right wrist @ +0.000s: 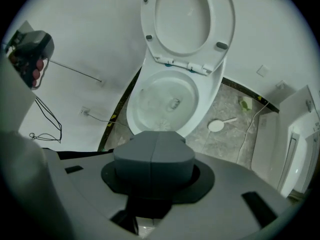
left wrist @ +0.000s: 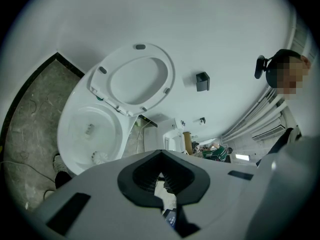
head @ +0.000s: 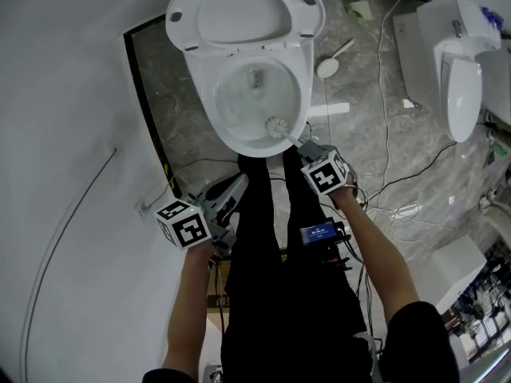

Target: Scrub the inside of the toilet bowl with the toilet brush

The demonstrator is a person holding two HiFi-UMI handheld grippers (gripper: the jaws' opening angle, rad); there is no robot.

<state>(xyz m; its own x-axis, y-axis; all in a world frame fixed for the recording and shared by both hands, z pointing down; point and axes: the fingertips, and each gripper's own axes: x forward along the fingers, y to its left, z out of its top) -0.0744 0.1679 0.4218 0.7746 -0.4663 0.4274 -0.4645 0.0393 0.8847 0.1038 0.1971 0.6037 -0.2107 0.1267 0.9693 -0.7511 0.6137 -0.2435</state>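
The white toilet has its lid and seat up, and its bowl [head: 254, 94] lies just ahead of my feet. The white toilet brush head [head: 277, 126] rests inside the bowl against the near wall. Its handle runs back to my right gripper [head: 306, 145], which is shut on it at the bowl's near rim. In the right gripper view the jaws [right wrist: 152, 149] are pressed together and the brush head [right wrist: 161, 124] peeks over them. My left gripper [head: 234, 188] hangs open and empty near my left leg, short of the toilet. In its view the bowl [left wrist: 85, 126] and brush head [left wrist: 99, 157] show.
A white round holder with a handle [head: 329, 65] lies on the marble floor right of the toilet. A second toilet [head: 463, 86] stands at the far right. Cables [head: 399, 206] trail over the floor. A white wall [head: 64, 134] runs along the left.
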